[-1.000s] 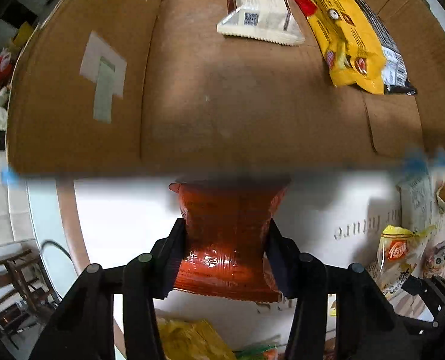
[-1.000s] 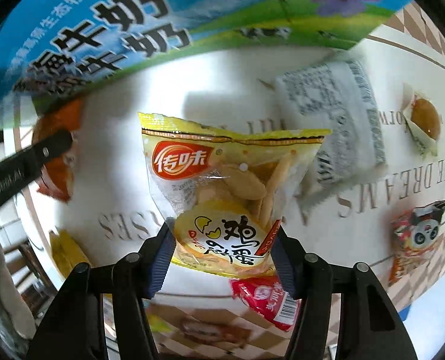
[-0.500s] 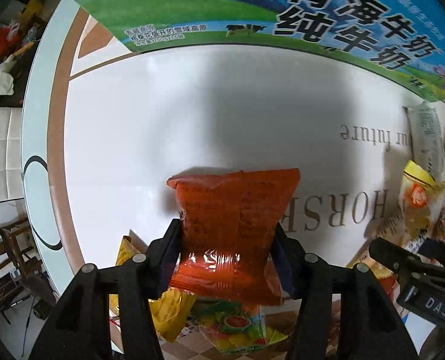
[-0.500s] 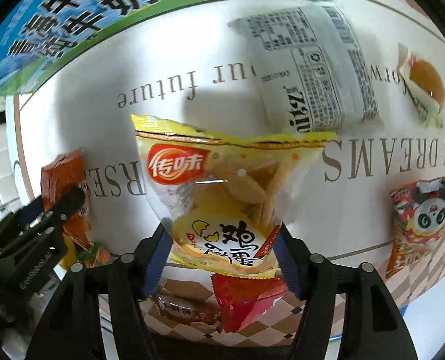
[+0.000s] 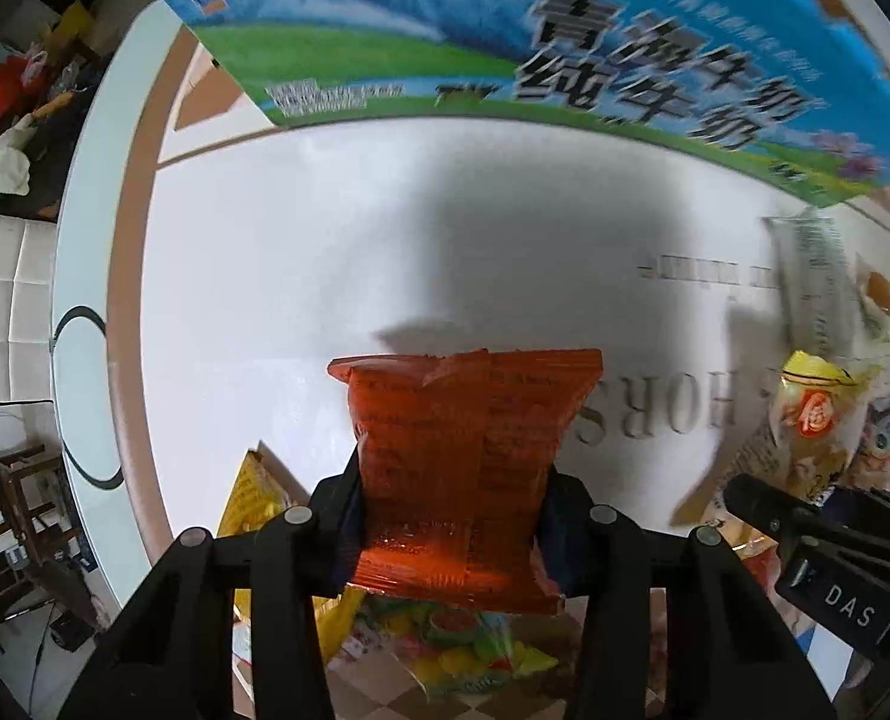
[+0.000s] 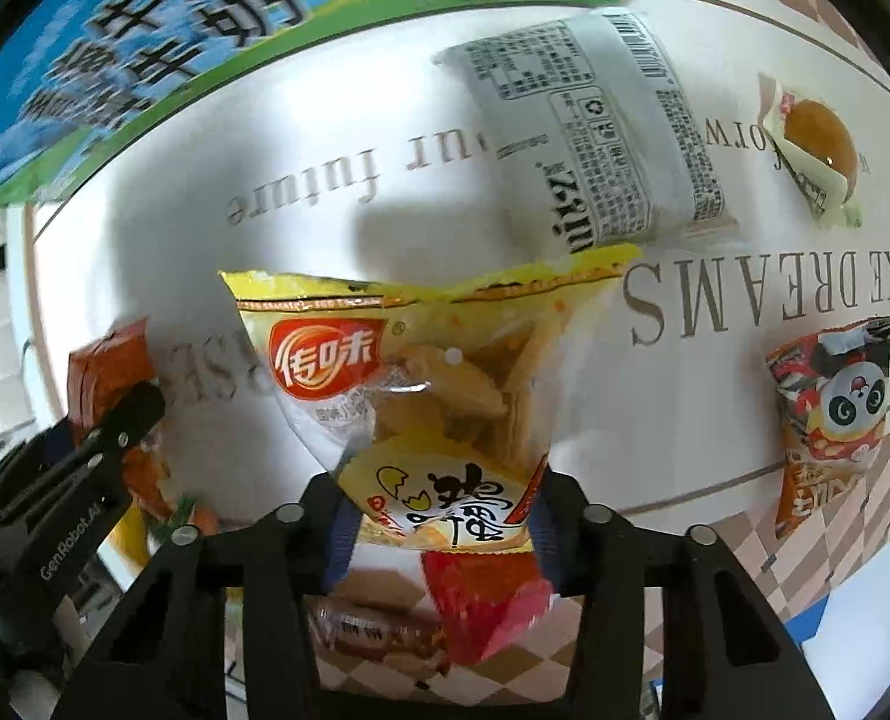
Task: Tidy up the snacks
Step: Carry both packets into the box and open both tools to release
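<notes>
My left gripper (image 5: 448, 531) is shut on an orange snack packet (image 5: 463, 450) and holds it above the white table, well short of the blue-and-green milk carton box (image 5: 505, 48). My right gripper (image 6: 439, 531) is shut on a yellow egg-biscuit bag (image 6: 421, 384), also held above the table. Each gripper shows at the edge of the other's view: the right one with its yellow bag (image 5: 805, 420) on the right, the left one with its orange packet (image 6: 109, 372) on the left.
On the table lie a white wrapped packet (image 6: 595, 138), a small bun in a wrapper (image 6: 817, 138), a red panda snack (image 6: 829, 414), and several packets near the front edge (image 5: 445, 636). The box (image 6: 145, 42) stands at the far side. A sofa (image 5: 1, 300) is left.
Both grippers have pulled back from the box with their snacks still held. A second ago the left wrist looked into the open box; now only its printed outer side shows.
</notes>
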`<action>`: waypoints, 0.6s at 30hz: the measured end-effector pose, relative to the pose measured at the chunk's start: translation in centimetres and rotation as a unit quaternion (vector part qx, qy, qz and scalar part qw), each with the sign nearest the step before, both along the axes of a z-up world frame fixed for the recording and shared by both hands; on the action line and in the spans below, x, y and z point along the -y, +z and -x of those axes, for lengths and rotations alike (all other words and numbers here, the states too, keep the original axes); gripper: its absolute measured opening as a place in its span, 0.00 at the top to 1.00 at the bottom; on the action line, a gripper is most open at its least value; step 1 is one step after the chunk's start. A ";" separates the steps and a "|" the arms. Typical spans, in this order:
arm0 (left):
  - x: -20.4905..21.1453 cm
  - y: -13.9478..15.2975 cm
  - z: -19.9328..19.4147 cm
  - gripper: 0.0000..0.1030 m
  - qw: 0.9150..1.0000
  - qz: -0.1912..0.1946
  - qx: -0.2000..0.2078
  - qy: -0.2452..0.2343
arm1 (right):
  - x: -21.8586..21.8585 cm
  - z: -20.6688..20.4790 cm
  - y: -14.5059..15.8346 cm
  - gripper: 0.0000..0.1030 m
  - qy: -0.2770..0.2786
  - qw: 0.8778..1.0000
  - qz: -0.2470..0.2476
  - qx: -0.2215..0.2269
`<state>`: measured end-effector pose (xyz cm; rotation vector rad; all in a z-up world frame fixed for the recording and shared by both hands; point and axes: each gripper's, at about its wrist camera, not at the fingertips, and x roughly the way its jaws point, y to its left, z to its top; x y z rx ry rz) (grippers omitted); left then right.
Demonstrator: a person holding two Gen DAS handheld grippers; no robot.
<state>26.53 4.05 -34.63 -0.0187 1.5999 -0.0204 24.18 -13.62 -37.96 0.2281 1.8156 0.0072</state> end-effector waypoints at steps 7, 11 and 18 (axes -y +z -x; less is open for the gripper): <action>-0.1 9.4 0.2 0.58 0.997 0.061 0.055 -0.002 | 1.3 1.0 7.1 0.53 0.012 0.998 -0.052 0.043; -1.7 14.8 -4.1 0.57 0.991 0.083 0.107 -0.012 | 2.4 -0.8 13.3 0.54 0.014 0.993 -0.080 0.086; -1.1 17.8 -15.3 0.57 0.987 0.049 0.148 -0.027 | 3.1 -11.6 20.0 0.53 0.021 0.985 -0.047 0.166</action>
